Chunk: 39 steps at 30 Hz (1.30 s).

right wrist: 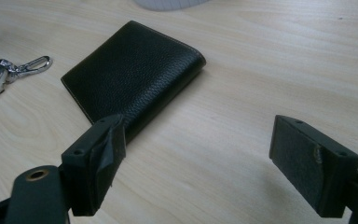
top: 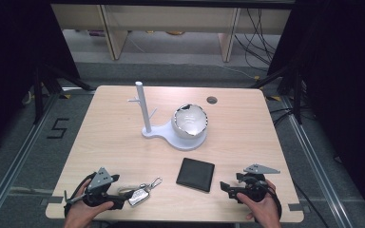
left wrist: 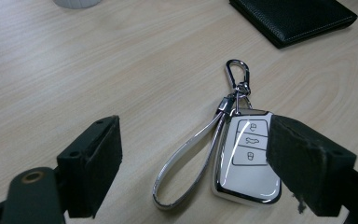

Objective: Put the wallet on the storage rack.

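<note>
Left tool (left wrist: pixel 193 172) resting with jaws apart around a white car key fob (left wrist: pixel 247 158) lying on the tabletop (left wrist: pixel 74 70), right tool (right wrist: pixel 196 163) spread open just beside a black leather wallet (right wrist: pixel 135 70)

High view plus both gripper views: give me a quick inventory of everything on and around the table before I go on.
Table: one, light wood, centre of the high view.
Cable hole: one, dark, far edge of the table.
Stand with pegged post: one, white, mid-table, left of the bowl.
Bowl: one, white outside with a shiny inside, tilted on the stand's round base.
Wallet: one, black leather, closed, flat near the front edge.
Car key fob: one, white and chrome, with loop strap and clip, front left.
Floor marking "5": one, black, left of the table.
Left tongs: one, black, open around the fob.
Right tongs: one, black, open, beside the wallet's near corner.
Hands: two, at the front edge.
</note>
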Each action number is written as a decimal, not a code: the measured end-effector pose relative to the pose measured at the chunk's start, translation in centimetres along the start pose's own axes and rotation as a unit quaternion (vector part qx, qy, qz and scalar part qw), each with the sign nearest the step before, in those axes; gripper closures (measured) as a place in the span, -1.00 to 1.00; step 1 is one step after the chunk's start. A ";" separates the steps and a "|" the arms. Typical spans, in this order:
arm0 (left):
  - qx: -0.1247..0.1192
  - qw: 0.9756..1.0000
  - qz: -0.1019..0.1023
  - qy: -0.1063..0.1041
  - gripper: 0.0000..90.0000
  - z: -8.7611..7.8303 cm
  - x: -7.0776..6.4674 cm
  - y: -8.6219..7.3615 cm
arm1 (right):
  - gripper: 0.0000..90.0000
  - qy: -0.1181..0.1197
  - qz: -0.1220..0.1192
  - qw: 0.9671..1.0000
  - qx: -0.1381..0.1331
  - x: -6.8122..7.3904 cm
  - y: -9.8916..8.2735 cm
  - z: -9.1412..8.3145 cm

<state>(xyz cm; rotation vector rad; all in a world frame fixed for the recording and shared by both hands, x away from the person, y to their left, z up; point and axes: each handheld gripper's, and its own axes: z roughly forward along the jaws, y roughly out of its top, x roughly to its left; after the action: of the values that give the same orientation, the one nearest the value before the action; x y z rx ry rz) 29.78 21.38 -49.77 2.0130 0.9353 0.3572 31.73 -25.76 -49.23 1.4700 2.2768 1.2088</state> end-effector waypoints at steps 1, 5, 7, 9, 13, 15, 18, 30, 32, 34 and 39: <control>0.009 1.000 0.002 0.000 -0.56 -0.1 0.0 0.1 | -0.57 0.005 0.023 1.000 0.000 0.3 -0.1 0.0; 0.004 1.000 0.004 -0.006 -0.40 0.3 -0.2 0.4 | -0.57 0.004 0.004 1.000 -0.002 -0.1 0.0 0.1; 0.001 1.000 0.008 -0.010 -0.22 0.5 -0.5 0.9 | -0.57 0.008 0.009 1.000 -0.003 -0.1 0.1 0.1; -0.005 1.000 0.016 -0.013 -0.06 0.8 -0.7 1.5 | -0.57 0.020 0.016 1.000 0.001 0.0 0.1 0.1; -0.014 0.999 0.042 -0.021 0.33 1.6 -1.1 2.8 | -0.57 0.031 0.030 0.999 -0.002 0.3 0.1 0.2; -0.014 0.997 0.061 -0.033 0.52 2.6 -1.5 3.8 | -0.57 0.041 0.023 0.999 -0.005 0.1 0.2 0.3; -0.004 0.995 0.088 -0.037 0.68 3.9 -1.8 4.8 | -0.56 0.047 0.030 0.998 -0.002 0.0 0.2 0.4; 0.038 0.988 0.131 -0.076 0.98 10.5 -4.3 8.3 | -0.41 0.068 0.034 0.997 0.007 0.4 0.8 1.6; 0.045 0.986 0.139 -0.077 0.98 11.2 -4.5 8.6 | -0.40 0.077 0.033 0.996 0.008 0.4 0.8 1.8; 0.052 0.985 0.142 -0.082 0.98 11.9 -4.7 8.8 | -0.39 0.071 0.034 0.997 0.013 0.3 0.9 1.9; 0.065 0.985 0.133 -0.084 0.98 13.5 -4.8 8.8 | -0.38 0.080 0.041 0.996 0.015 0.5 0.9 2.1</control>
<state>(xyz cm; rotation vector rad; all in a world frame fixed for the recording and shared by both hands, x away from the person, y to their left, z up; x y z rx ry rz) 38.26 6.83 -50.11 2.2560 0.5986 0.2715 33.18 -24.08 -49.80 1.5435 2.3666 1.3665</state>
